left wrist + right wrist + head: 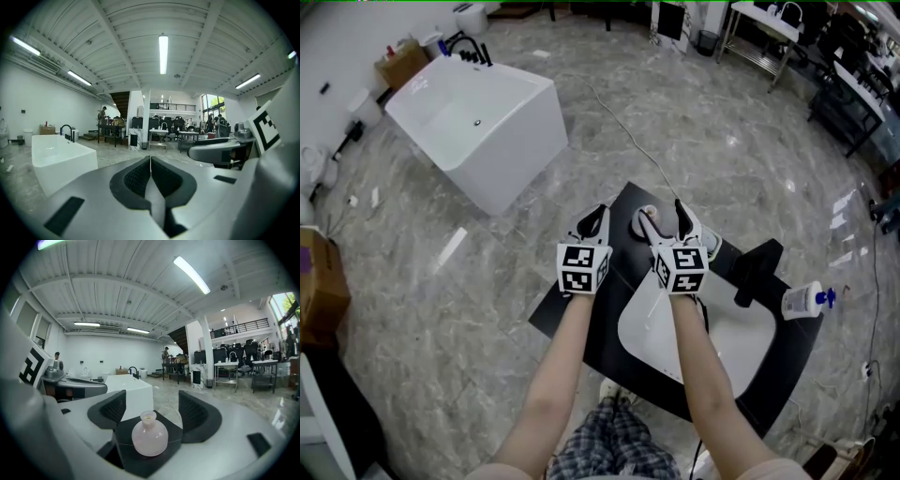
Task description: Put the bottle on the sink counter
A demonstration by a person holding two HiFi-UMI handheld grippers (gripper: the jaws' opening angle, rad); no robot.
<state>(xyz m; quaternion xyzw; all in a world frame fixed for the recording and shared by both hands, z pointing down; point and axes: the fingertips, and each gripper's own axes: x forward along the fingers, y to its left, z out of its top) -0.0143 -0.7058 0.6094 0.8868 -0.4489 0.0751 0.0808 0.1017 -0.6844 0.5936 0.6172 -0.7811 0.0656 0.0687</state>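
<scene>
Your right tongs [151,403] stand wide open on either side of the small pink bottle [149,439], with both pads clear of it. The bottle sits upright near the far corner of the black table [572,314], beyond the white sink basin [731,352]. Your left tongs [150,164] are closed tight with nothing between them, just beside the right pair.

On my sink counter [783,366] the bottle [149,439] stands at twelve o'clock, a pump bottle [804,300] at three; the bathtub [478,122] lies at ten.
</scene>
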